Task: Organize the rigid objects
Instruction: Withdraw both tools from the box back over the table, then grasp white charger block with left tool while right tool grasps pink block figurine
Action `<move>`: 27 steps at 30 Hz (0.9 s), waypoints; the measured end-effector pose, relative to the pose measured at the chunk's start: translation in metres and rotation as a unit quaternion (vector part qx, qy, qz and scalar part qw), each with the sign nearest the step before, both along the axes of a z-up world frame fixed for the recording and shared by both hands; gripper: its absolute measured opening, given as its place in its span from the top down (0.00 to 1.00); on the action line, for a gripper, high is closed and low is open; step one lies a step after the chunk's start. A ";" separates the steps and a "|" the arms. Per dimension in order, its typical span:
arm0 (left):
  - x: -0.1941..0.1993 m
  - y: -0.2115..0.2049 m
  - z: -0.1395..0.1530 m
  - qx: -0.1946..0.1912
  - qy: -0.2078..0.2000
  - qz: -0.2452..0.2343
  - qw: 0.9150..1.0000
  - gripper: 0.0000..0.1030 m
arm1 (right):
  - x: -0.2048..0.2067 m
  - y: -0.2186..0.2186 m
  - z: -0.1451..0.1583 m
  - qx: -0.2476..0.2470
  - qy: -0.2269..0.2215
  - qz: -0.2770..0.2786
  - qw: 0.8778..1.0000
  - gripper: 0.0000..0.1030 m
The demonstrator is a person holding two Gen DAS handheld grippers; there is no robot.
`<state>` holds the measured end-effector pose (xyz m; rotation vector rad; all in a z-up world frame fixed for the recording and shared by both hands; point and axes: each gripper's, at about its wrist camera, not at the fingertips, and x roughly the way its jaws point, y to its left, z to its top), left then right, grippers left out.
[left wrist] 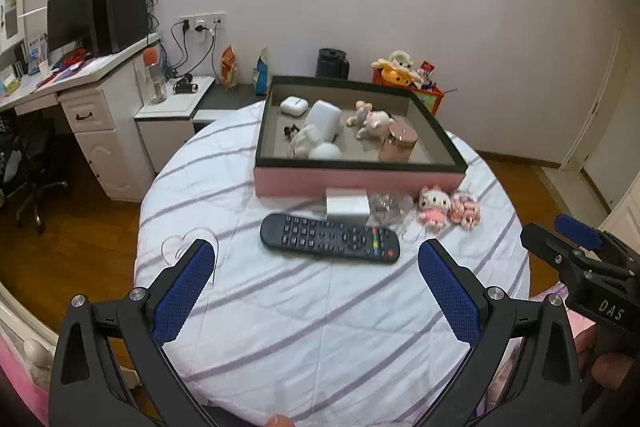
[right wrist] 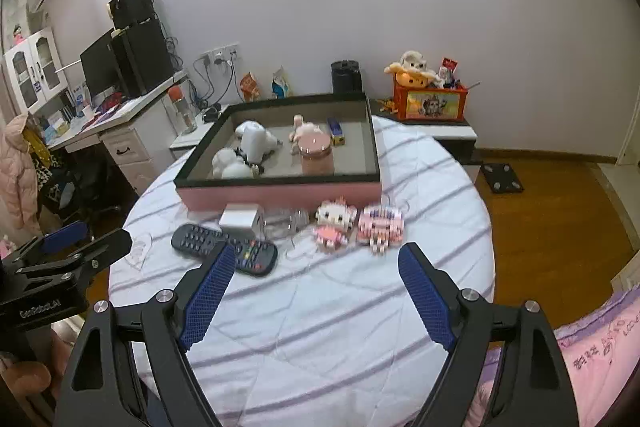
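Hovering over the near edge of the round bench (left wrist: 320,327), both tools spread wide, gripping nothing: left tool (left wrist: 316,255) faces the black remote (left wrist: 330,238), right tool (right wrist: 316,259) faces the two block-built figures (right wrist: 356,225).

Loose items sit in a row just before the pink box (left wrist: 352,181), mid-bench: remote, white charger cube (left wrist: 346,206), clear plastic piece (left wrist: 390,205), figures.

Risks, as I judge them:
- Remote lies flat on soft striped cloth; tips could snag fabric and drag the row.
- Block figures may shed parts if squeezed hard.
- Box already crowded; the pink jar (left wrist: 398,143) could get knocked on drop-in.
- Clear piece is easy to misjudge.
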<state>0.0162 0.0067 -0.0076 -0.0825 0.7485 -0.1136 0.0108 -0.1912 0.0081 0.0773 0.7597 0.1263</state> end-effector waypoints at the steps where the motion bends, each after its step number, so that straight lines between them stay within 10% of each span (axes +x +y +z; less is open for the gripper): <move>1: -0.001 0.000 -0.003 0.003 0.003 0.001 1.000 0.00 | -0.001 -0.001 -0.002 0.000 0.003 -0.002 1.000 0.17; 27: 0.074 -0.047 -0.052 0.033 0.048 -0.036 0.998 0.00 | 0.062 -0.047 -0.067 -0.030 0.071 -0.062 0.995 0.17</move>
